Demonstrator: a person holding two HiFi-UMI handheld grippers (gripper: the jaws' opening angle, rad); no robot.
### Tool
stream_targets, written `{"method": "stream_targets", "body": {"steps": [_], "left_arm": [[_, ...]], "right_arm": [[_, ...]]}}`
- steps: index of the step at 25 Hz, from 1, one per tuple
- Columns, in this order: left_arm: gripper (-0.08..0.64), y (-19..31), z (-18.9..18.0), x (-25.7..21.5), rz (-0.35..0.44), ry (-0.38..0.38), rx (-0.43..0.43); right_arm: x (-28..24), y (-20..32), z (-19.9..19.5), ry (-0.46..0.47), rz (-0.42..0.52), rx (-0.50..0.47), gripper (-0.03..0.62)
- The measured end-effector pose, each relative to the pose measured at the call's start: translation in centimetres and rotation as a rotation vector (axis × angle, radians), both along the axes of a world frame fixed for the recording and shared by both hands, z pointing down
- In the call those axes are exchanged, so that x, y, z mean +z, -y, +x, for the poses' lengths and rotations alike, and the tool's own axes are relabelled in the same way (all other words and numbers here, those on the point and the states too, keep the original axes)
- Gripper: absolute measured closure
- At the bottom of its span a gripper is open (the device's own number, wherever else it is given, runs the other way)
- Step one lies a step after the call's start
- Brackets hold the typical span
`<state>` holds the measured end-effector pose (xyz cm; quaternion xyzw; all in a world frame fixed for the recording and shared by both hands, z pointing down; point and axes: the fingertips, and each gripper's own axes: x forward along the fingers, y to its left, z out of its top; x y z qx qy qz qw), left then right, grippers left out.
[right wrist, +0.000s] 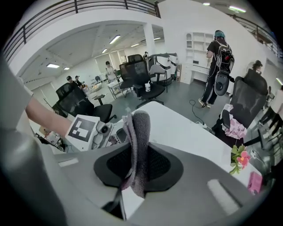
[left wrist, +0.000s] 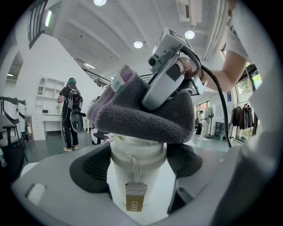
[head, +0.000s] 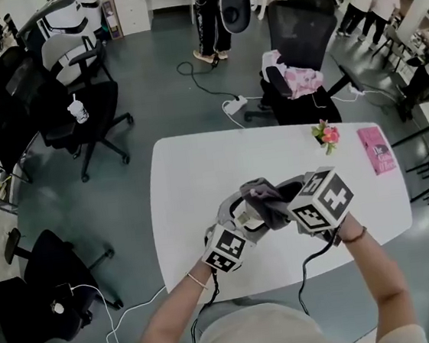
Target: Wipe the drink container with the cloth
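Note:
A white lidded drink cup (left wrist: 136,176) with a small tan tag stands between the jaws of my left gripper (left wrist: 137,164), which is shut on it. A grey cloth (left wrist: 146,117) with a pink-edged fold lies over the cup's lid. My right gripper (right wrist: 138,164) is shut on that cloth (right wrist: 137,145), which hangs as a vertical fold between the pads. In the head view both grippers meet over the near half of the white table (head: 200,176). The left gripper (head: 244,216) is just left of the right gripper (head: 286,202), and the cloth (head: 267,198) hides the cup.
A small pink flower (head: 326,135) and a pink flat packet (head: 376,148) sit at the table's far right. Black office chairs (head: 85,112) ring the table, one of them (head: 297,50) right behind it. Cables (head: 212,86) trail on the floor. People stand in the background.

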<state>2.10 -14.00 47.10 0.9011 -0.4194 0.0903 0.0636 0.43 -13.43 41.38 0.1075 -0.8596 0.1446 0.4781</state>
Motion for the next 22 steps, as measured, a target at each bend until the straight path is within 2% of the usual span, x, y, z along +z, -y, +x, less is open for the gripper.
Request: {"method": "stream_targets", "body": {"steps": [10, 17, 22], "left_arm": [[0.163, 0.0, -0.3, -0.2, 0.007, -0.008, 0.0], [0.163, 0.0, -0.3, -0.1, 0.01, -0.01, 0.0], [0.163, 0.0, -0.4, -0.2, 0.009, -0.01, 0.0]], "right_arm": [[1.0, 0.8, -0.2, -0.1, 0.008, -0.042, 0.52], [1.0, 1.9, 1.2, -0.128, -0.004, -0.005, 0.52], [1.1, 3.6, 2.7, -0.143, -0.001, 0.056, 0.52]]}}
